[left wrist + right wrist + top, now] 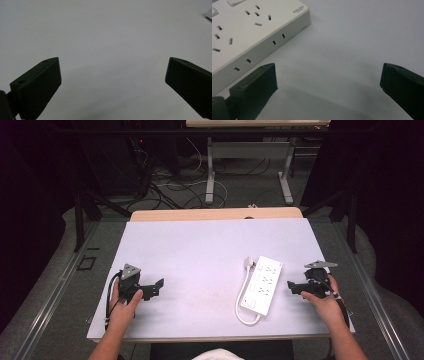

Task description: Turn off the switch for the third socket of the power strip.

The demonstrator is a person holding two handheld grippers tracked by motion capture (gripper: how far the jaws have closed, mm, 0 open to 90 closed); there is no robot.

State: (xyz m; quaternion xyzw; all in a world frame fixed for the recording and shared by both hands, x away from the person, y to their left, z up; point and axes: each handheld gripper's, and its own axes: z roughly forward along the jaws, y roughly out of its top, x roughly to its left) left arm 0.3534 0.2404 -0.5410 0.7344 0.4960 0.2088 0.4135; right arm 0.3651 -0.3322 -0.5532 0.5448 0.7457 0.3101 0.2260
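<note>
Both grippers rest on the white table cover (200,250), jaws spread and empty: left gripper (159,285) at near left, right gripper (291,285) just right of the power strip (262,284). Rigid, smooth and probably light, that strip suits a pinch across its long sides; its cord (242,306) trails near. Open room lies leftward.

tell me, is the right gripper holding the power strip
No, the right gripper is open with nothing but bare table between its fingers, and the power strip lies apart beside it.
</note>
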